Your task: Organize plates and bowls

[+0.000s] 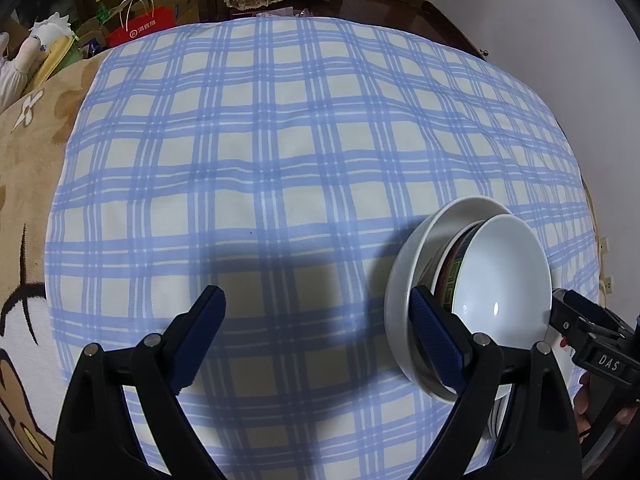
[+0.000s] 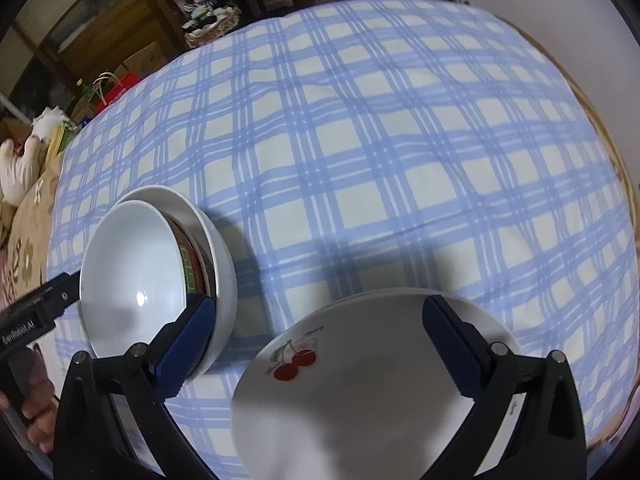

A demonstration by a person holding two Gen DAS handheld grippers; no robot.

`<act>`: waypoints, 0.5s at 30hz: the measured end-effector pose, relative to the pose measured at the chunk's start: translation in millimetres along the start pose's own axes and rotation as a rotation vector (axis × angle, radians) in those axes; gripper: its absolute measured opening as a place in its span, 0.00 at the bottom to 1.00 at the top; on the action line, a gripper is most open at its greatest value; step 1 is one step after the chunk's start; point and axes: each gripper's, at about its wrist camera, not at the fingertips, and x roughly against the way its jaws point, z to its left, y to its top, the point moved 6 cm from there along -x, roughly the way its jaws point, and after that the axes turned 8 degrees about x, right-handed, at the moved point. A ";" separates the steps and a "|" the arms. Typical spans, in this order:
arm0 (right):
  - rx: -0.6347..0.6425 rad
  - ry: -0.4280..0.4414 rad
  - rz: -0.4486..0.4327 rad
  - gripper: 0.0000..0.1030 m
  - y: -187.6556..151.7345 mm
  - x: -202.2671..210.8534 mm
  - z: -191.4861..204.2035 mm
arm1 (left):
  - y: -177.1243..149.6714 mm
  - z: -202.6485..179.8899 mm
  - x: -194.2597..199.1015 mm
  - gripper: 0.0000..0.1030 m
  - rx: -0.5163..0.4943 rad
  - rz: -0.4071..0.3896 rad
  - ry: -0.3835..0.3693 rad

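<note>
Now | my left hand-held gripper [image 1: 316,322] open, nested bowls [image 1: 472,296] by its right finger | my right hand-held gripper [image 2: 318,324] open over cherry plate [image 2: 360,392]

Left gripper [image 1: 316,332] and right gripper [image 2: 318,340], both jaws spread wide.

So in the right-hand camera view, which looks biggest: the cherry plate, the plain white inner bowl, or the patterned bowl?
1. White cherry-printed plate, though it is nearest the camera.
2. Plain white inner bowl.
3. Red-and-green patterned bowl, mostly hidden, so unsure.
</note>
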 end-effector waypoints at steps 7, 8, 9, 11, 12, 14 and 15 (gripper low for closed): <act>-0.039 0.010 0.016 1.00 -1.9 -1.8 -0.5 | -1.4 -1.4 3.7 0.87 -0.019 -0.026 0.009; -0.044 0.006 0.014 1.00 -2.0 -1.5 0.1 | -1.4 -3.1 4.6 0.83 -0.028 -0.032 0.010; -0.046 0.003 0.013 1.00 -1.4 -1.0 1.0 | -1.7 -5.3 4.9 0.79 -0.035 -0.034 0.008; -0.051 -0.001 0.016 1.00 -1.9 -0.1 1.5 | -2.0 -10.6 6.6 0.71 -0.049 -0.038 -0.001; -0.047 0.003 0.019 1.00 -1.9 0.4 2.4 | -2.3 -13.5 7.2 0.67 -0.056 -0.041 -0.003; -0.031 -0.011 0.024 1.00 -1.1 2.2 3.9 | -2.6 -19.1 7.8 0.56 -0.074 -0.050 -0.014; -0.018 -0.024 0.020 1.00 -0.4 3.5 5.1 | -4.3 -21.7 8.8 0.49 -0.095 -0.054 -0.024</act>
